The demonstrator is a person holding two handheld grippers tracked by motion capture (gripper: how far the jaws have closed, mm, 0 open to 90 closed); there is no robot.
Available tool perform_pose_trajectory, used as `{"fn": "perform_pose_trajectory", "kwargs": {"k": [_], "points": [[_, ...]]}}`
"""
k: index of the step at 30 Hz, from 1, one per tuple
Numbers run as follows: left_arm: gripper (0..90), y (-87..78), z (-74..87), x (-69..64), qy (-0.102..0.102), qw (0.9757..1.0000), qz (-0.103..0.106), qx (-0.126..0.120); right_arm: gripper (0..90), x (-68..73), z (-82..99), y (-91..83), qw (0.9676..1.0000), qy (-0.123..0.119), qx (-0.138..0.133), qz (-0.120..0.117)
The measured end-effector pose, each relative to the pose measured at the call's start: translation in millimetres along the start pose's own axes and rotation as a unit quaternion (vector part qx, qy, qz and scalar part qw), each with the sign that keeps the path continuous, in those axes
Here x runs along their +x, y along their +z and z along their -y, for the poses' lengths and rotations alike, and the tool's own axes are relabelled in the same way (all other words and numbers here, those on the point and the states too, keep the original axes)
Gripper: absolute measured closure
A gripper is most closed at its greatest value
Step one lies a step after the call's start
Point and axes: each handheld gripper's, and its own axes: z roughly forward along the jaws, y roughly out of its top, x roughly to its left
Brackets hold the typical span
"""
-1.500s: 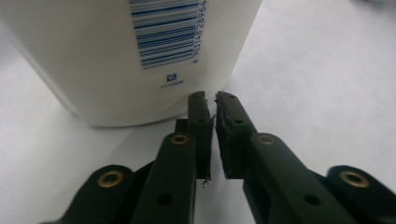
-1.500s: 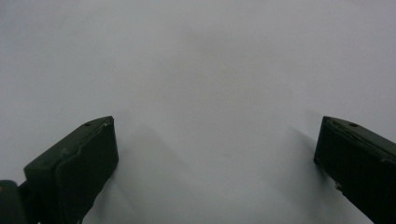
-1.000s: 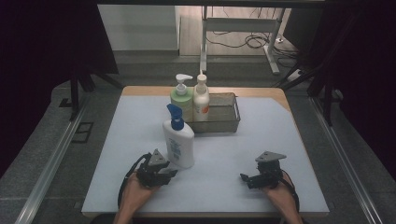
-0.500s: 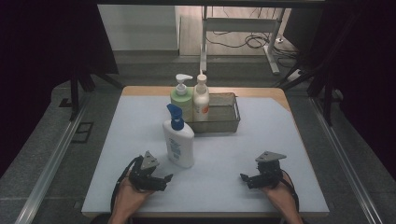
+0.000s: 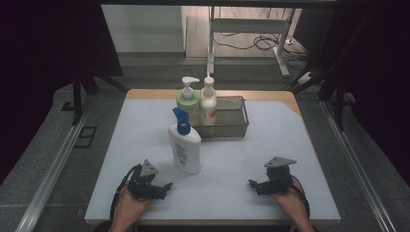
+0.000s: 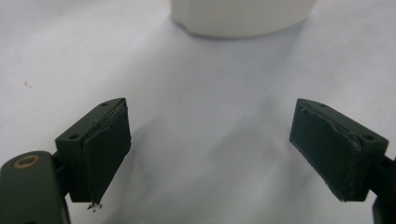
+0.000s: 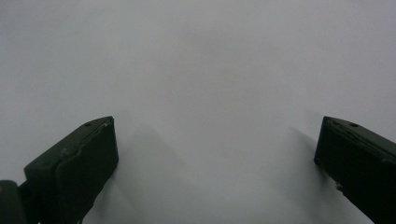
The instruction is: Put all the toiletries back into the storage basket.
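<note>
While upright, white lotion bottle (image 5: 184,149), long axis vertical, blue pump (image 5: 181,118) topmost

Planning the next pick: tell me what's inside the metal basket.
The metal basket holds a white bottle at its left end. The rest looks bare, though the near wall hides part of the floor.

front: white bottle (image 5: 185,147) blocks left gripper (image 5: 164,186) | right gripper (image 5: 253,184): bare table (image 5: 270,140) ahead

Two pump bottles (image 5: 198,101) beside wire basket (image 5: 231,118).
</note>
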Motion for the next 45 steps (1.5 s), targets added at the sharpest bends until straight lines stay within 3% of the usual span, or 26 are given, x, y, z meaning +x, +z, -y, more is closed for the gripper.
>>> {"fn": "perform_pose_trajectory", "kwargs": {"k": [13,25,45], "points": [[12.2,2.9,5.6,3.1,-0.005,0.9999,0.006,-0.011,0.0,2.4,-2.1,-1.8,0.9999,-0.008,0.0,-0.009],[12.2,3.1,5.9,2.7,-0.004,0.9999,0.004,-0.011,0.0,6.1,-12.6,-15.3,0.9991,-0.027,-0.027,-0.016],[12.2,3.0,5.9,2.9,-0.004,0.9999,0.005,-0.011,0.0,25.6,-45.6,-17.8,0.9955,-0.036,-0.048,-0.073]]}}
